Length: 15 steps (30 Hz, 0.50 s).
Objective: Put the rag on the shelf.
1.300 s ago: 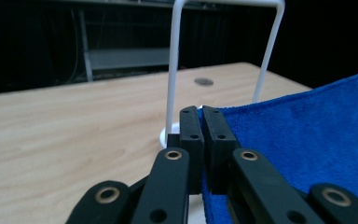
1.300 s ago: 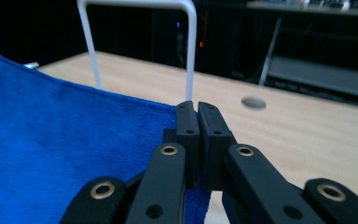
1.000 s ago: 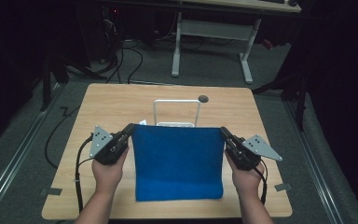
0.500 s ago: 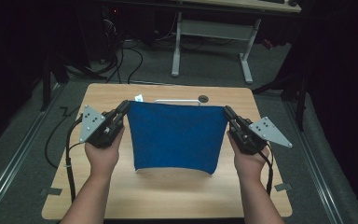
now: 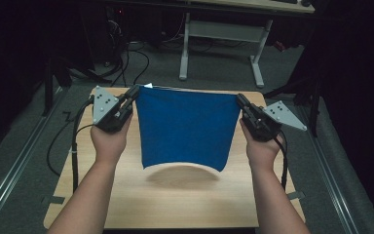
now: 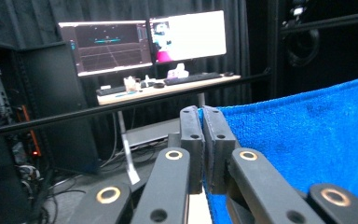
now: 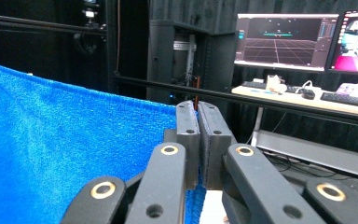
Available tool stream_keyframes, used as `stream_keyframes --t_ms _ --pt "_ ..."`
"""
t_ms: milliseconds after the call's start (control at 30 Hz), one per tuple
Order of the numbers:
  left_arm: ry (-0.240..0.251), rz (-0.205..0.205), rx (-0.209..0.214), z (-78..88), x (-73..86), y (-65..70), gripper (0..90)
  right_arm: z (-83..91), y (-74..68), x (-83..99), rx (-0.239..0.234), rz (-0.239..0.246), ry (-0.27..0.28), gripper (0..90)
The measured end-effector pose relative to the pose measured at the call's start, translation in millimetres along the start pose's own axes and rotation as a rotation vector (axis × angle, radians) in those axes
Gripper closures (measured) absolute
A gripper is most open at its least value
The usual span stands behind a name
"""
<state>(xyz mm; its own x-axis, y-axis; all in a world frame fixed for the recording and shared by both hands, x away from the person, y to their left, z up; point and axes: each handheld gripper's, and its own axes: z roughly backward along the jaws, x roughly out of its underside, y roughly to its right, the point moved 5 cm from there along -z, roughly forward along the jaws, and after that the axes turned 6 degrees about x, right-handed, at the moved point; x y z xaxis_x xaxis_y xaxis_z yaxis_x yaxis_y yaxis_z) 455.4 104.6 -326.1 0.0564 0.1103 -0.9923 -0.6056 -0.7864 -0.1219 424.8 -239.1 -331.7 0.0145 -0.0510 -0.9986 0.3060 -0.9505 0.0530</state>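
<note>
A blue towel [image 5: 185, 129] hangs spread between the two grippers above the wooden table [image 5: 185, 204], its lower edge off the surface with a shadow beneath. My left gripper [image 5: 132, 92] is shut on the towel's upper left corner. My right gripper [image 5: 240, 99] is shut on the upper right corner. In the left gripper view the pressed-together jaws of that gripper [image 6: 203, 116] pinch the towel [image 6: 307, 140], which stretches off to the right. In the right gripper view my right gripper [image 7: 196, 109] clamps the towel [image 7: 65, 154] that extends left.
A white-legged desk [image 5: 221, 34] stands beyond the table, with cables on the floor. Monitors [image 6: 144, 39] and a keyboard sit on a far desk, and a horizontal black bar [image 7: 261, 100] crosses in front. Bare tabletop lies under the towel.
Both hands have lifted the towel off the table and moved it away from the person; it now hangs free, covering the white frame that showed behind it.
</note>
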Motion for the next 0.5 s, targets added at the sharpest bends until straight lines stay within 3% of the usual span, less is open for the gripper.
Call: stream_keyframes --t_ms 267,500 --pt "-0.042 -0.001 -0.037 -25.7 8.0 -16.4 88.3 -33.0 8.0 -0.8 0.018 -0.002 -0.026 88.4" --pt "-0.066 0.056 -0.064 -44.7 17.5 -30.3 88.2 -58.9 8.6 0.5 0.026 0.009 -0.060 88.5"
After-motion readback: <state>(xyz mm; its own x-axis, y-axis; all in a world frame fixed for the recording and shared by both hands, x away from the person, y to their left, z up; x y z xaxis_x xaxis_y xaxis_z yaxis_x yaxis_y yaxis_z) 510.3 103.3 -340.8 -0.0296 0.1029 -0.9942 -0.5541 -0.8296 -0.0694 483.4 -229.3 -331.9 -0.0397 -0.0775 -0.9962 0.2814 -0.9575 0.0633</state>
